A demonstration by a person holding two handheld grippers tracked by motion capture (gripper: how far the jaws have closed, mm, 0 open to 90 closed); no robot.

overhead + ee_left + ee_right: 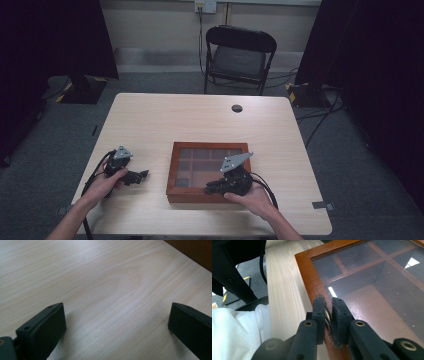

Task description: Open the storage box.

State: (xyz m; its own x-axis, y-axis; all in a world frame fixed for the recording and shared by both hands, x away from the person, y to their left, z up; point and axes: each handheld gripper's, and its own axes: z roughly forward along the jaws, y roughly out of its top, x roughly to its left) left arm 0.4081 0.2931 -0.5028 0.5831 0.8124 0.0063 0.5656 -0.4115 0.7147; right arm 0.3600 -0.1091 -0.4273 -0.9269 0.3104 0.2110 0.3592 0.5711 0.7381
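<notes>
Right gripper (pixel 328 312): jaws nearly closed, pinched on a small brass-coloured metal latch (pixel 327 315) at the front edge of the box lid. A scalloped metal plate showed around the latch, above and below the pads. Grip looked narrow and sat near the pad tips.

The box (pixel 209 171) was a red-brown wooden case with a glass top (pixel 374 285) and dividers visible beneath, forming several compartments. It lay flat on the surface (pixel 200 120), near the front edge, a little right of centre. In the high view the right gripper (pixel 216 188) came in low over the box's near rim, the hand behind it.

Left gripper (pixel 116 322): jaws wide apart, nothing between them, bare wood grain below. In the high view it (pixel 137 176) rested on the surface just left of the box, apart from it. A dark corner of the box (pixel 195 251) showed at the upper right of the left gripper view.

Judgement on the step: it looked like opening the lid by the latch. To do it well, keep the pinch firm and square on the metal, since a hold this small could slip. Lift in an arc about the far hinge line rather than pulling straight toward the person, or the whole box may slide. The free left gripper could press against the box's side to steady it. Whether the latch was a catch needing release first, I could not tell.
</notes>
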